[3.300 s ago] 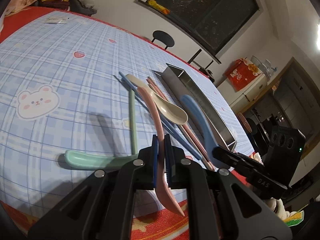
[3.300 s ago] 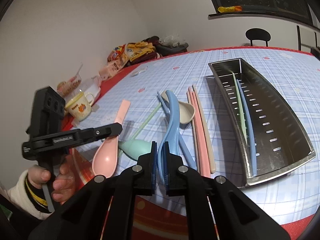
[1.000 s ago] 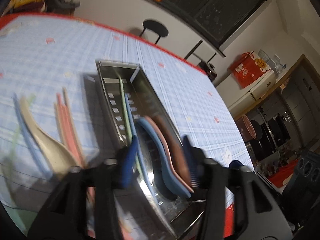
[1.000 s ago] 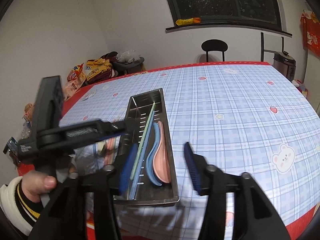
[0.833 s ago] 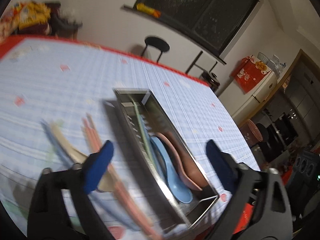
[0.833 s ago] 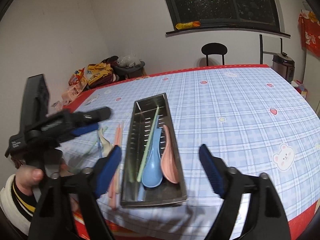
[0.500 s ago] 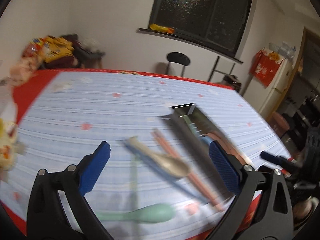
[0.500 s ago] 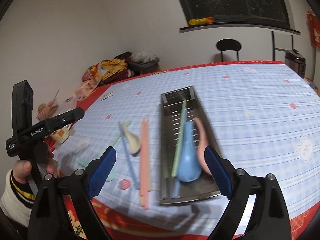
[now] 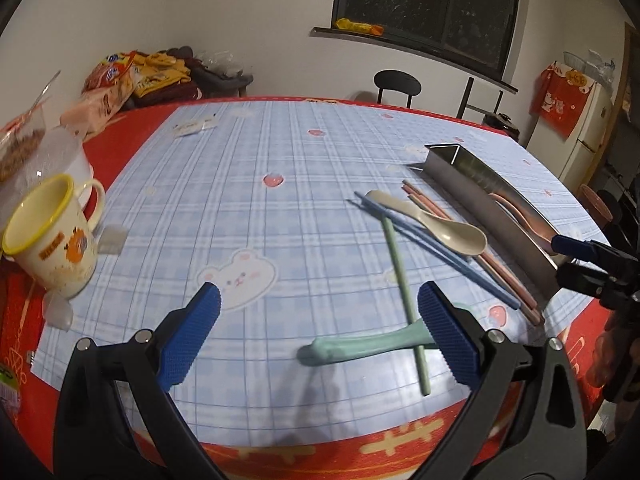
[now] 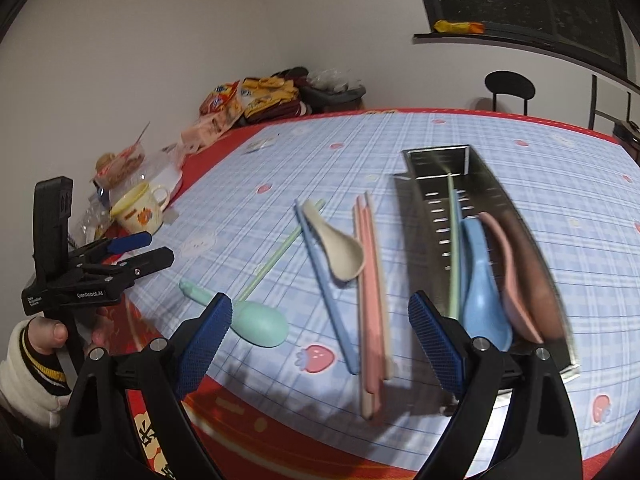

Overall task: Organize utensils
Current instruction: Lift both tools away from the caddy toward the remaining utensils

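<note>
Left gripper [image 9: 318, 336]: jaws spread wide, holding nothing, above the near table edge.
Right gripper [image 10: 320, 340]: jaws likewise wide apart and empty, over the near edge beside the tray.
Metal tray [image 10: 472, 176]: long, perforated; holds a blue spoon [image 10: 482, 296], a pink spoon [image 10: 506, 264] and a green chopstick [image 10: 453, 240]. The far-side contents blur in the right wrist view, possibly a darker utensil. In the left wrist view its wall hides most of the contents.
On the tablecloth [image 9: 248, 184], left of the tray: pink chopsticks [image 10: 370, 280], blue chopsticks [image 10: 324, 280], beige spoon [image 9: 440, 224], green chopstick lying across the green spoon [image 9: 368, 346].
Mug [image 9: 52, 236]: at the left edge, well apart; open cloth lies between.
</note>
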`<action>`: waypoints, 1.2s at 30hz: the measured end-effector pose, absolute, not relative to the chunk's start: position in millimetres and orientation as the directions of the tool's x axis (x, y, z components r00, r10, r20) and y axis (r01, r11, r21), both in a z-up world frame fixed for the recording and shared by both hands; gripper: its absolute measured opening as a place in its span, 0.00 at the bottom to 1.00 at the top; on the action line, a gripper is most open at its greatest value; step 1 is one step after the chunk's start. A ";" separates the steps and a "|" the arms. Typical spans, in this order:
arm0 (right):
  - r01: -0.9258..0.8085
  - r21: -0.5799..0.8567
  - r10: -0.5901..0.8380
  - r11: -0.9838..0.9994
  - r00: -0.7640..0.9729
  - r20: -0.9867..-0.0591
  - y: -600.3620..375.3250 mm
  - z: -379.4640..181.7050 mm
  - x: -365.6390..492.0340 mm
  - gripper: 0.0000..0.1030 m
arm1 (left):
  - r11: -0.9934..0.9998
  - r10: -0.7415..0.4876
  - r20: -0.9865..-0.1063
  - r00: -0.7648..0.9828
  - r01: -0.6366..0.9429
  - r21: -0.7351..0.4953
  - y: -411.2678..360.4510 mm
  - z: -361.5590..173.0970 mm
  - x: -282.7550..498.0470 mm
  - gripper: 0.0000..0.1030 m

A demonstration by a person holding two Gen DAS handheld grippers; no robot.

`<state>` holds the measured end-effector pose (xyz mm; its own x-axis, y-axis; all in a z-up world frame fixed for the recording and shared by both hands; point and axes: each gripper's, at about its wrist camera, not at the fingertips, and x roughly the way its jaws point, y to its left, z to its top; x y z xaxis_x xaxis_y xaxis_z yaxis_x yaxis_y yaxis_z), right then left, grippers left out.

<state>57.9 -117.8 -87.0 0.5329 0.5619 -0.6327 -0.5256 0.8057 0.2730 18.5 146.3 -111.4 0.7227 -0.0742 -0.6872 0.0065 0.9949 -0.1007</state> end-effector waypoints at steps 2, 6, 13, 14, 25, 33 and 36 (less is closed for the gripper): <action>-0.532 0.273 0.564 0.802 0.521 -0.640 -111.0 -89.3 59.6 0.85 | 0.994 -0.079 -0.686 0.724 0.008 -0.106 147.7 -113.5 18.5 0.95; -0.531 0.278 0.565 0.801 0.513 -0.646 -104.0 -93.9 63.1 0.81 | 0.993 -0.092 -0.679 0.728 0.018 -0.115 141.5 -116.5 20.6 0.95; -0.551 0.172 0.502 0.817 0.530 -0.684 -85.7 -102.6 66.5 0.58 | 0.991 -0.109 -0.616 0.780 0.035 -0.131 133.2 -115.5 25.1 0.94; -0.557 0.158 0.495 0.815 0.528 -0.690 -82.3 -104.5 67.5 0.56 | 0.990 -0.112 -0.605 0.789 0.034 -0.139 133.5 -115.3 25.4 0.94; -0.558 0.115 0.442 0.822 0.496 -0.748 -63.1 -126.5 84.7 0.27 | 0.981 -0.136 -0.607 0.783 0.019 -0.195 139.8 -125.2 33.5 0.94; -0.544 0.146 0.440 0.826 0.462 -0.770 -63.4 -134.4 95.2 0.27 | 0.980 -0.151 -0.620 0.770 0.036 -0.193 137.0 -128.1 36.1 0.94; -0.546 0.161 0.453 0.822 0.455 -0.767 -64.7 -134.6 95.2 0.23 | 0.979 -0.153 -0.622 0.768 0.031 -0.203 138.8 -129.1 36.4 0.94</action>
<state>95.2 -64.7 -134.6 0.4552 0.4530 -0.7666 -0.5463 0.8219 0.1613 36.4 138.8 -129.1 0.7679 -0.1535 -0.6219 0.0315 0.9787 -0.2027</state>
